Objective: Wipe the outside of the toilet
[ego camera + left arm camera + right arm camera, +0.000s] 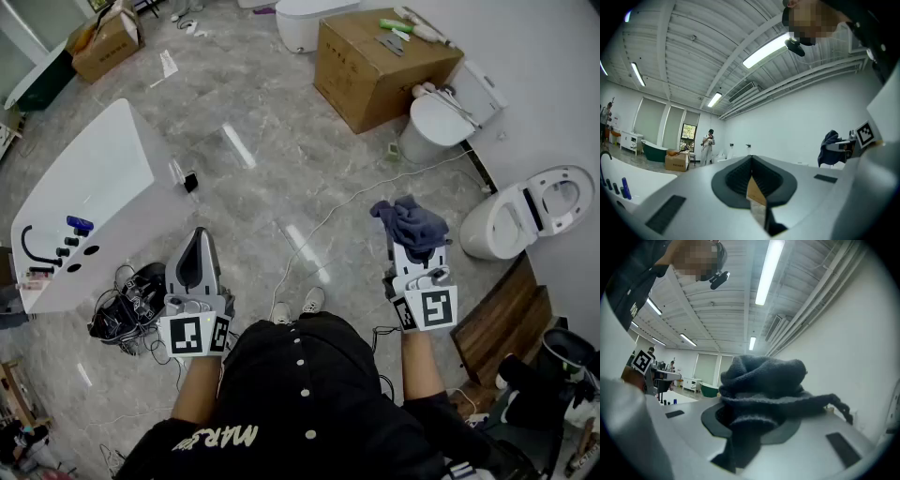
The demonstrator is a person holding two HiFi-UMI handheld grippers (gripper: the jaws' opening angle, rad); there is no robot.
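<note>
A white toilet (514, 214) with its lid raised stands on the floor at the right, well ahead of my right gripper (410, 239). That gripper points upward and is shut on a crumpled dark blue-grey cloth (411, 223). In the right gripper view the cloth (764, 380) bulges out of the jaws and hides the fingertips. My left gripper (197, 239) is held level with it on the left, shut with nothing in it. In the left gripper view the left gripper (752, 161) points at the ceiling, and the cloth (829, 147) shows at the right.
A second toilet (439, 120) and a large cardboard box (380, 61) stand further back on the right. A white bathtub (84, 197) lies at the left, with tangled black cables (127, 305) beside it. Wooden boards (502, 319) lean at the right. A white cord (328, 220) crosses the marble floor.
</note>
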